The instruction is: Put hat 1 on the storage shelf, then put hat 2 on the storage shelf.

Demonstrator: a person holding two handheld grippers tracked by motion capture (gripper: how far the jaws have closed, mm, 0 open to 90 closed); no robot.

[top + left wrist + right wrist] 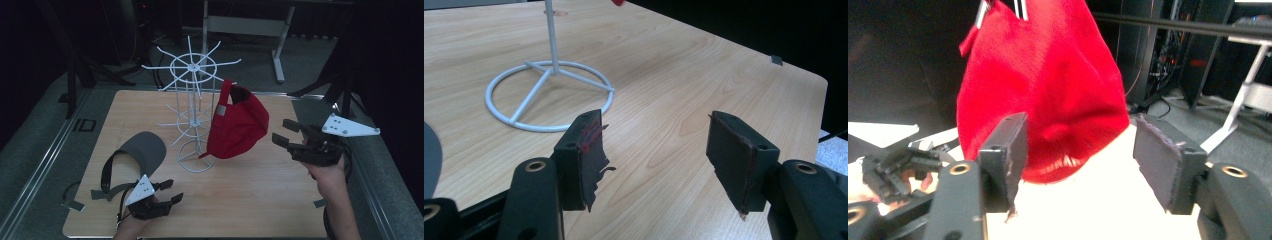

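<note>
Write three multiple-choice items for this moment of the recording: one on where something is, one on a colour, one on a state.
1. Where is the red cap?
A. Hanging on the white wire stand
B. Flat on the table
C. Clamped in the left gripper

2. What colour is the visor lying on the table near the left gripper?
A. Yellow
B. Grey
C. Red

3. How do the jaws of the right gripper stand?
A. Pressed shut on the cap
B. Shut on nothing
C. Apart, with nothing pinched between them

Answers:
1. A: the high view shows the cap dangling from an arm of the stand, off the tabletop.
2. B: the visor has a grey brim with dark straps.
3. C: the right gripper view shows both pads well apart, with the cap beyond them and not pinched.
</note>
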